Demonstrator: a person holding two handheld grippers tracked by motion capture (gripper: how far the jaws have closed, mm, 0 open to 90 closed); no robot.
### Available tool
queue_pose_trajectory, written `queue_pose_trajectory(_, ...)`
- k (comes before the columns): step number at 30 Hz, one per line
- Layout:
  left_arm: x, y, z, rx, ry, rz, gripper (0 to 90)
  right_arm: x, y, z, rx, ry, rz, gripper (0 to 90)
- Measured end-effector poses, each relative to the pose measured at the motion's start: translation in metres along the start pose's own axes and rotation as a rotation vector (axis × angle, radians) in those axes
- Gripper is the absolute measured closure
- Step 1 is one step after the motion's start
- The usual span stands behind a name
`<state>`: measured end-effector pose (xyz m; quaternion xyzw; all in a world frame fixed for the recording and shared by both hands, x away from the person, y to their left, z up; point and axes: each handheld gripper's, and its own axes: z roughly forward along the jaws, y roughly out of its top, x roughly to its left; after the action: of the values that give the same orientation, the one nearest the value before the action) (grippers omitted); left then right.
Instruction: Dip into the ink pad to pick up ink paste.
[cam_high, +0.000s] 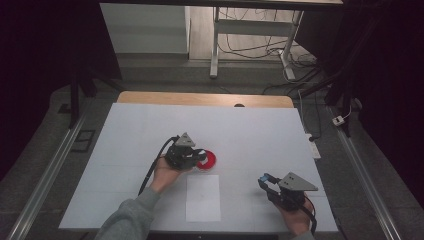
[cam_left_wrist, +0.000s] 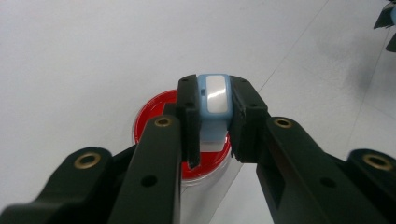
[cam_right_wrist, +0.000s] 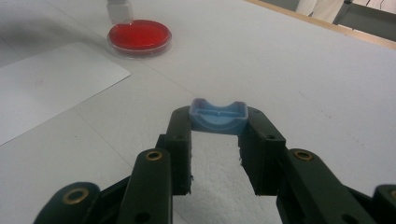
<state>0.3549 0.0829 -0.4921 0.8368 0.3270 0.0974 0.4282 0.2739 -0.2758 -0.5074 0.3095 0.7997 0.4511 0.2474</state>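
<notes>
Blue plastic pieces, light and stiff, sit pinched: stamp (cam_left_wrist: 214, 100) in our left claw (cam_left_wrist: 212, 121) above the red dish (cam_left_wrist: 156, 116), cap (cam_right_wrist: 218, 116) in our right claw (cam_right_wrist: 218, 135).

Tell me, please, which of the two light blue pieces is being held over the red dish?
The blue piece in the left tongs is the one: it hangs above the red dish. The other blue piece, in the right tongs, sits over bare table.

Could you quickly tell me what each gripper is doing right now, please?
Left gripper: shut on a pale blue piece, held over the red dish.
Right gripper: shut on a blue cap-like piece, above the table.
</notes>
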Motion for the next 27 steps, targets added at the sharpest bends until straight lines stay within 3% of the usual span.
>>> queue_pose_trajectory(18,0.002,-0.003,0.013,0.046,0.005,0.003,75.9,0.001,0.0,-0.001,0.001,0.001,-0.001,64.9)
queue_pose_trajectory(27,0.003,-0.004,0.015,0.046,0.001,0.001,76.0,0.001,0.001,-0.002,-0.005,-0.002,-0.002,64.9)
